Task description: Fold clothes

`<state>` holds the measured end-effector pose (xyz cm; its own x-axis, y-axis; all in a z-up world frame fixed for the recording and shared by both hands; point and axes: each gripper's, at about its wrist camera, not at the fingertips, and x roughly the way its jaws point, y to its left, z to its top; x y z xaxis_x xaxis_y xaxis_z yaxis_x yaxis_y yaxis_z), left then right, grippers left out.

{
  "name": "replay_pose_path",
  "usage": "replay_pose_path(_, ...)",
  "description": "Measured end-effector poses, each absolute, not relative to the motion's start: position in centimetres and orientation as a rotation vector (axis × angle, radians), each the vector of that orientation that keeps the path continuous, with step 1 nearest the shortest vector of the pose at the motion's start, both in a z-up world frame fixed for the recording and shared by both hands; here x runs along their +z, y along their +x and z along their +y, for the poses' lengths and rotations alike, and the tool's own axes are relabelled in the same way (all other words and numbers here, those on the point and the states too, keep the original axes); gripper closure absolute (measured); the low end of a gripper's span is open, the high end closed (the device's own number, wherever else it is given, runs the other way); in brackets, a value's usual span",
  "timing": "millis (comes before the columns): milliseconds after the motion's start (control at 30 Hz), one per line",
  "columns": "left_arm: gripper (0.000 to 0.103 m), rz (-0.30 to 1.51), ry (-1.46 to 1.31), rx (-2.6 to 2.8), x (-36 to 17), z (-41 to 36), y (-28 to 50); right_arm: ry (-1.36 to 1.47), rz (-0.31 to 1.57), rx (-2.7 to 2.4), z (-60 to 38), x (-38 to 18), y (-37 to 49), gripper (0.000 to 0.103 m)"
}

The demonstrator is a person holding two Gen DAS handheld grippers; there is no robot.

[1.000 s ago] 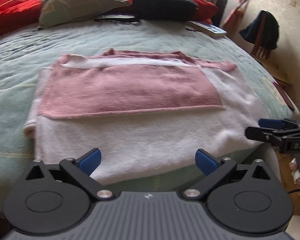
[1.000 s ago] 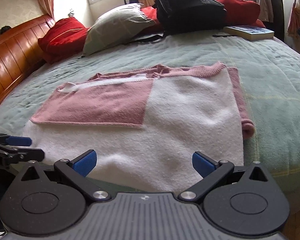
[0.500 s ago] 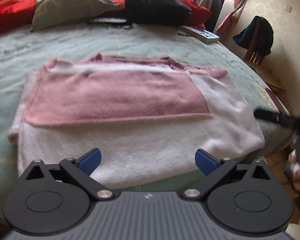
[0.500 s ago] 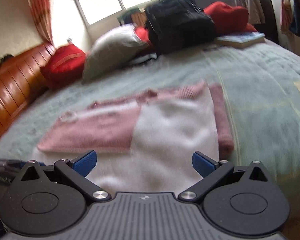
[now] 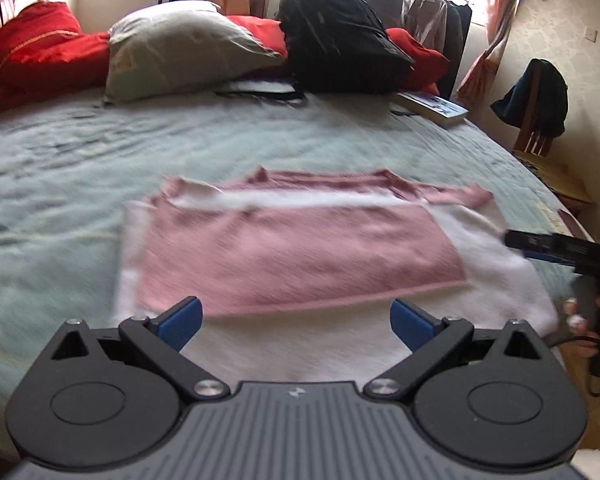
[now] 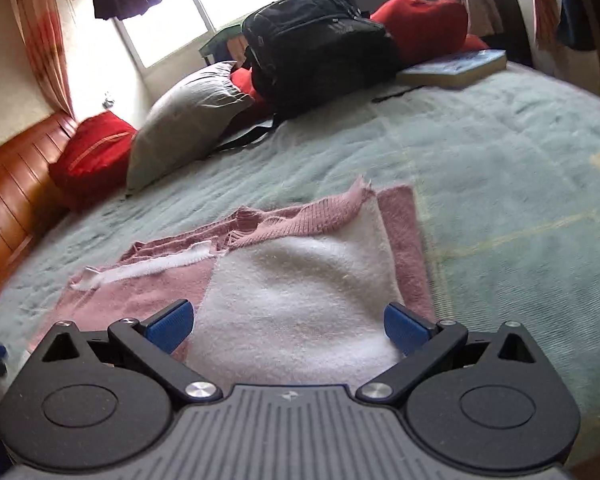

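Observation:
A pink and white sweater (image 5: 300, 256) lies flat on the green bed cover (image 5: 80, 168), its pink sleeve folded across the white body. My left gripper (image 5: 298, 318) hangs open over the sweater's near white hem, holding nothing. In the right wrist view the same sweater (image 6: 300, 292) fills the middle, and my right gripper (image 6: 290, 326) stands open above its white part, empty too. The right gripper's black body (image 5: 560, 246) pokes in at the right edge of the left wrist view, with a hand behind it.
Red cushions (image 5: 40, 56), a grey pillow (image 5: 184, 48) and a black backpack (image 5: 340, 44) line the far side of the bed. A book (image 5: 432, 106) lies at the far right. A chair with dark clothes (image 5: 540, 100) stands beside the bed. A wooden headboard (image 6: 8, 200) runs along the left.
Both grippers have lifted and tilted up, moving in over the sweater from its near edge. Both remain open and the sweater lies as it did.

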<state>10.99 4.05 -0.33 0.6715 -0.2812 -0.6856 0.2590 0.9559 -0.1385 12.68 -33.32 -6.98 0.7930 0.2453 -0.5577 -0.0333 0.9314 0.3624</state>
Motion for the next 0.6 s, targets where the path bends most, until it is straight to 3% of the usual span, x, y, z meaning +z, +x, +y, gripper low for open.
replay_pose_path(400, 0.003, 0.786, -0.089, -0.289, -0.7, 9.1, 15.4, 0.297, 0.641, 0.274, -29.2, -5.1, 13.0, 0.000)
replay_pose_path(600, 0.003, 0.808, -0.141, -0.255, -1.6, 11.3, 15.6, 0.294, 0.718, 0.214, -27.1, -8.6, 17.4, 0.000)
